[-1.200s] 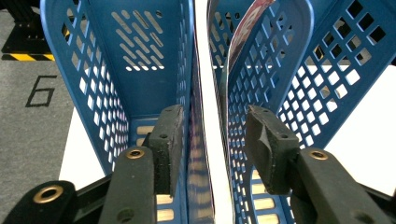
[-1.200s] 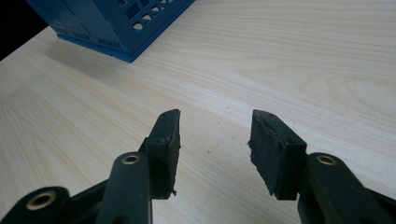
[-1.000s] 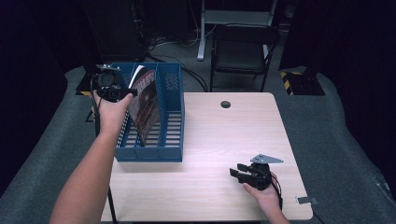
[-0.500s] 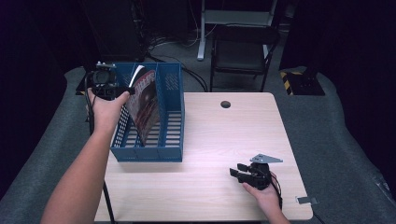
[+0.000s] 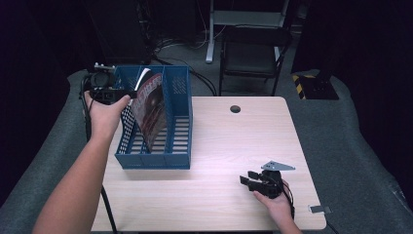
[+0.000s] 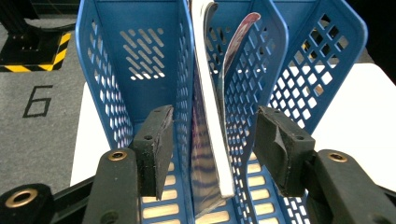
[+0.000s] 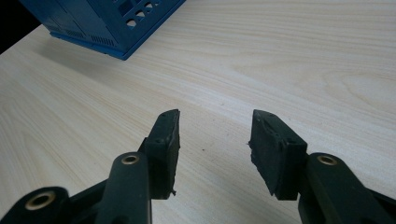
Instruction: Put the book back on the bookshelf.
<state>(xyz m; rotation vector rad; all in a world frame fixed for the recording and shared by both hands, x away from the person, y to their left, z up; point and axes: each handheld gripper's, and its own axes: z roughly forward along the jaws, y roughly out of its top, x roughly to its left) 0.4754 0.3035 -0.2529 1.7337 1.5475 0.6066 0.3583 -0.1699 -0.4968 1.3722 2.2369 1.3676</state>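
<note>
tabletop (image 5: pixel 234 146): light wood | blue file rack (image 5: pixel 175 122): on tabletop's left end | magazine (image 5: pixel 148 109): leaning in rack's middle slot | left gripper (image 6: pixel 210 140): at rack's far-left rim, jaws apart, straddling magazine and divider, pads not pressing | right gripper (image 7: pixel 212 140): well right of rack, low over bare tabletop, jaws apart, empty

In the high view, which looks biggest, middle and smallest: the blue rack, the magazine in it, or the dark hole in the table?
1. Blue rack
2. Magazine, leaning inside the rack
3. Dark hole, clearly smallest
</note>
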